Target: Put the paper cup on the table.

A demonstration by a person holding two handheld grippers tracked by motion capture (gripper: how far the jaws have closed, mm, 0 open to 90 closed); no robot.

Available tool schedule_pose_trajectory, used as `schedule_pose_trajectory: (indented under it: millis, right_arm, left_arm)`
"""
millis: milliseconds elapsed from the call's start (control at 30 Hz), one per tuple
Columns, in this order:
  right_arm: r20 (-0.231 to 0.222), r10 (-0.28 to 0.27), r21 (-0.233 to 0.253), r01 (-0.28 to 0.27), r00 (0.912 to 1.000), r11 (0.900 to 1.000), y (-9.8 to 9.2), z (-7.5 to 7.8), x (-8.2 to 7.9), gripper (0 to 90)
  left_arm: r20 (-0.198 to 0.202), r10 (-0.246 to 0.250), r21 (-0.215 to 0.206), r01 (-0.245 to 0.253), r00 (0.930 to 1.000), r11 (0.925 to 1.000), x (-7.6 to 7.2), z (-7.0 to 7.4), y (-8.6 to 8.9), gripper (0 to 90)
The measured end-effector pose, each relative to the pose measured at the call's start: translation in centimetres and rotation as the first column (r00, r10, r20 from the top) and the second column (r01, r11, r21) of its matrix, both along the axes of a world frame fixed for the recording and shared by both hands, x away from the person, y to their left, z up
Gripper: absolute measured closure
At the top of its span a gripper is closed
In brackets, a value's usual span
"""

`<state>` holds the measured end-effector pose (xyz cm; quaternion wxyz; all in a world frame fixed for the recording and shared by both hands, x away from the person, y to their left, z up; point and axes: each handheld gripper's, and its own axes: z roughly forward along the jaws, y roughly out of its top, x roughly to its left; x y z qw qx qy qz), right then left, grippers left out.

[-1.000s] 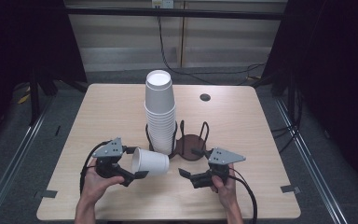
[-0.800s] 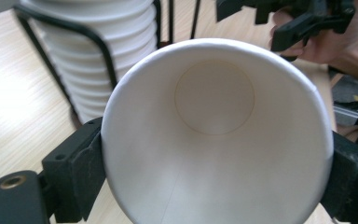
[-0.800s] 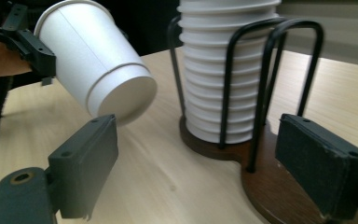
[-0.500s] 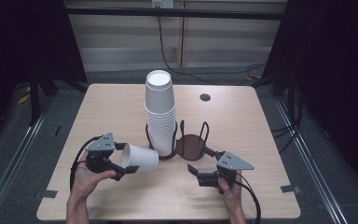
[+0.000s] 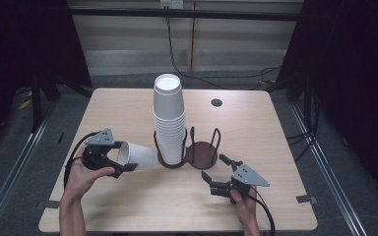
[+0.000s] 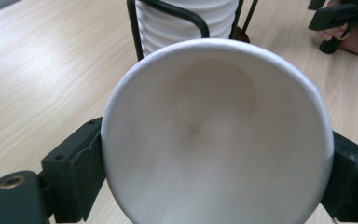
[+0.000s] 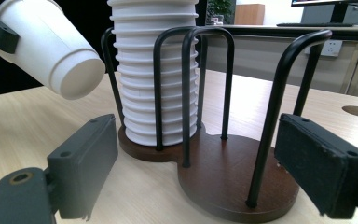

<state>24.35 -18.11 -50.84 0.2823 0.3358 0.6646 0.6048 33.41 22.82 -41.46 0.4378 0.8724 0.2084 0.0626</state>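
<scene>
A tall stack of white paper cups stands upside down in the left ring of a dark wooden two-ring wire holder; the right ring holds nothing. My left gripper is shut on a single white paper cup, lying sideways, base toward the stack and just short of it. In the left gripper view the cup's mouth faces me between the jaws of the left gripper. My right gripper is open, in front of the holder, apart from it. Its view shows the right gripper facing the holder base, the stack and the held cup.
A round cable hole sits in the light wooden table at the back right. Cables trail from both grippers toward the near edge. Dark floor and metal rails surround the table.
My left gripper has carried the cup leftward, away from the stack. The right gripper has drawn back a little to the right and toward the near edge, still open.
</scene>
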Motion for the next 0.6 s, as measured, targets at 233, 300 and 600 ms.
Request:
schedule_pose_trajectory:
  millis: [233, 300, 600]
  right_arm:
    - [0.054, -0.011, 0.046, 0.008, 0.9985, 0.999, -0.4, -0.2, -0.6, 12.5]
    - [0.068, -0.006, 0.058, 0.002, 0.9977, 0.998, -0.5, -0.3, -0.7, 12.4]
    - [0.085, -0.016, 0.061, 0.011, 0.9963, 0.998, -0.5, -0.3, -0.9, 12.7]
  left_arm:
    - [-0.041, 0.034, 0.085, -0.031, 0.9986, 0.9959, 1.5, -0.1, 0.0, 10.6]
    - [-0.051, 0.041, 0.122, -0.035, 0.9979, 0.992, 2.1, 0.1, 0.2, 10.6]
    - [-0.069, 0.108, 0.227, -0.09, 0.9917, 0.9697, 4.0, 1.1, 0.6, 10.4]
